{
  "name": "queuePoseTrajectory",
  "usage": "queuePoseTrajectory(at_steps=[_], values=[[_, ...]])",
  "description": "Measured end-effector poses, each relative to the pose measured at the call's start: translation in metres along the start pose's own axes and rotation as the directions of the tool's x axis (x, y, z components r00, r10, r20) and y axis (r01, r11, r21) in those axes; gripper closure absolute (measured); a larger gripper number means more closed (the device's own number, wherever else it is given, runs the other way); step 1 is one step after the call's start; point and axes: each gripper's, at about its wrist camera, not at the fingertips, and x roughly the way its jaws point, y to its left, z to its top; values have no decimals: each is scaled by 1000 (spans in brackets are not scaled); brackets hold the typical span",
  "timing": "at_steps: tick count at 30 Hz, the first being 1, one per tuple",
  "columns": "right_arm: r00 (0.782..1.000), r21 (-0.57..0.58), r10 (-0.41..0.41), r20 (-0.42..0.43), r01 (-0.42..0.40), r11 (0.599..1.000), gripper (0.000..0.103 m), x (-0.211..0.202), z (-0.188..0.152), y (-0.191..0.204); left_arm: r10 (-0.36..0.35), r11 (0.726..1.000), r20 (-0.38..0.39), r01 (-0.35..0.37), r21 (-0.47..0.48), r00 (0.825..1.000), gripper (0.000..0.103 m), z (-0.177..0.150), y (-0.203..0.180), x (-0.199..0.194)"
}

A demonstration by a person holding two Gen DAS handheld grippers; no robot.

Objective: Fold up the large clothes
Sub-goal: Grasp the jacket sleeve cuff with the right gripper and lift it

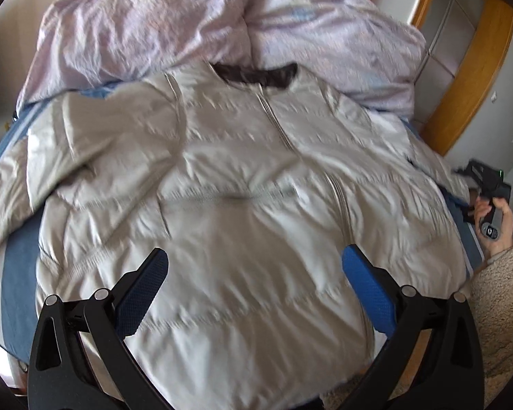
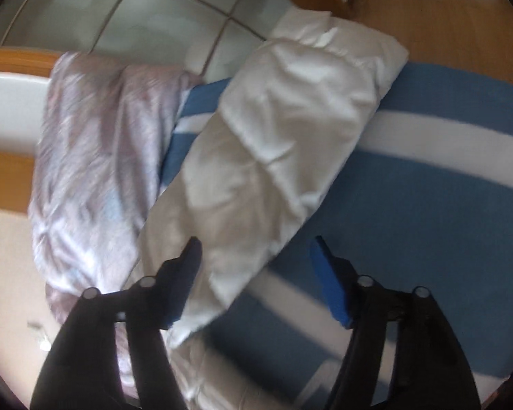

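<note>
Blue-striped bed [image 2: 427,205] carries the pale puffer jacket [image 1: 222,171] laid flat, collar at 12 o'clock; its sleeve [image 2: 273,143] runs toward 1 o'clock from the right tongs [image 2: 254,253], nearer, part-open, gripping nothing; left tongs [image 1: 254,263] wide, empty.

Left tongs [image 1: 254,266]: black arms, blue pads, jaws spread wide, nothing between them; angled downward.

Right tongs [image 2: 256,256]: jaws apart, nothing pressed by the pads; the picture is blurred, so the exact gap is hard to judge. Also seen from the left wrist view, at far right, as a dark body.

Right hand [image 1: 496,225]: wrapped around the handle, fingers [image 1: 482,210] curled.

Sleeve [image 1: 499,294]: fleecy, beige, covering the forearm.
</note>
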Motion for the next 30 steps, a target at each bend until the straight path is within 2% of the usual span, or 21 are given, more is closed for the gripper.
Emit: queuePoseTrajectory(at_steps=[4, 10, 14, 17, 20, 23, 27, 30], values=[[999, 19, -25, 41, 25, 1000, 52, 5, 13, -4, 19, 999, 51, -18, -35, 998, 1, 14, 16, 0], [975, -1, -153, 159, 155, 988, 66, 0, 27, 0, 40, 997, 78, -34, -71, 996, 1, 26, 36, 1], [947, -77, -231, 222, 254, 964, 86, -1, 29, 17, 14, 995, 90, -5, -95, 996, 1, 34, 51, 0], [911, -190, -261, 321, 331, 924, 92, -10, 22, 47, 13, 993, 118, 1, -115, 993, 1, 39, 60, -2], [875, -301, -240, 421, 384, 873, 94, -21, 8, 86, 34, 992, 133, -17, -124, 990, 1, 42, 67, -3], [853, -399, -188, 488, 409, 821, 94, -29, -10, 125, 53, 989, 144, -32, -142, 988, 1, 43, 74, -4], [842, -523, -89, 532, 410, 747, 95, -35, -44, 175, 62, 986, 138, -40, -162, 989, 1, 42, 81, -2], [842, -605, -24, 538, 406, 685, 95, -35, -70, 204, 62, 986, 140, -39, -162, 988, 1, 40, 84, -3]])
